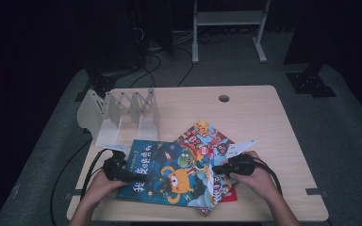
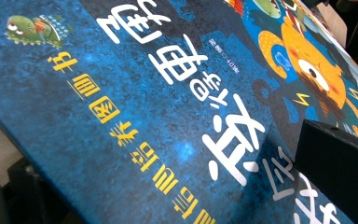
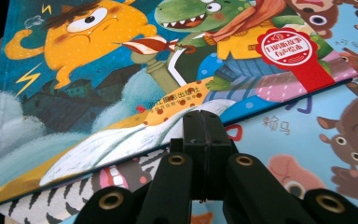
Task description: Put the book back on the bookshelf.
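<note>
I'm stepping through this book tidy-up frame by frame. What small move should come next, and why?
Probably slide the shut right gripper under the blue book's edge and lift it slightly. Its jaws are pressed together right at that edge, holding nothing, while the left gripper sits at the book's opposite side. The blue book lies across the red book, and the white rack stands behind.

A dark lab: lone wooden table [image 1: 245,101], floor cables [image 1: 169,61], metal stand [image 1: 228,19].

A glossy blue hardcover picture book [image 1: 169,176] with an orange monster and a green crocodile on its cover lies closed and flat toward the worktop's six o'clock edge. It overlaps a red-edged picture book [image 1: 202,134], which fans out toward one o'clock.
</note>
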### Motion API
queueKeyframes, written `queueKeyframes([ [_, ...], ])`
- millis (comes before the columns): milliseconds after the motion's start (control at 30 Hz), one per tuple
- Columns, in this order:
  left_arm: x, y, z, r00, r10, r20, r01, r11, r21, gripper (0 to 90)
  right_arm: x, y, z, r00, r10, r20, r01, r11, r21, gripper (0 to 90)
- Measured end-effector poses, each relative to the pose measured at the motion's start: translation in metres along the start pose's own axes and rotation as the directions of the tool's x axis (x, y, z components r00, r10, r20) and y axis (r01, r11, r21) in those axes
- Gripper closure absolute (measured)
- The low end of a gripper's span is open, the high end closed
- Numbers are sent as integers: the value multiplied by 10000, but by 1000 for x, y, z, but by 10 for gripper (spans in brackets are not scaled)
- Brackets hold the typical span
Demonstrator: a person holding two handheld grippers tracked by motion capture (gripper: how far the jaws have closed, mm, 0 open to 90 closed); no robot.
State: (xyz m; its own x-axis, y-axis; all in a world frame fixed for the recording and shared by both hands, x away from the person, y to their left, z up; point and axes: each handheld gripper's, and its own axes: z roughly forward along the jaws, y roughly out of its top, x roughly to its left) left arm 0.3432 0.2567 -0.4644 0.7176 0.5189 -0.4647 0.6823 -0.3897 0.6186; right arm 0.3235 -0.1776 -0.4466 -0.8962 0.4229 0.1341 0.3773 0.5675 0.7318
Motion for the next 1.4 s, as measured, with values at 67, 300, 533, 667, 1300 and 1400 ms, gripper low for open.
queueKeyframes([
  [67,-2,1,-1,10000,52,-42,-52,10000,2,0,0,0,0,10000,18,-11,-18,10000,-12,895],
  [300,-11,9,-14,9997,222,41,-220,9983,-541,0,0,0,0,10000,68,-34,-68,10000,-20,894],
  [533,-19,19,-27,9995,324,19,-320,9931,-1130,58,1,1,0,10000,64,-15,-64,10000,22,893],
  [667,-25,23,-34,9992,407,52,-397,9907,-1301,86,1,1,1,9999,103,-67,-102,9999,49,893],
  [1300,-53,62,-63,9968,749,291,-703,9880,-1372,222,2,2,1,9996,4,-278,1,9998,182,893],
  [1400,-56,68,-67,9962,848,179,-818,9882,-1295,269,2,2,1,9996,10,-294,-5,9998,189,893],
])
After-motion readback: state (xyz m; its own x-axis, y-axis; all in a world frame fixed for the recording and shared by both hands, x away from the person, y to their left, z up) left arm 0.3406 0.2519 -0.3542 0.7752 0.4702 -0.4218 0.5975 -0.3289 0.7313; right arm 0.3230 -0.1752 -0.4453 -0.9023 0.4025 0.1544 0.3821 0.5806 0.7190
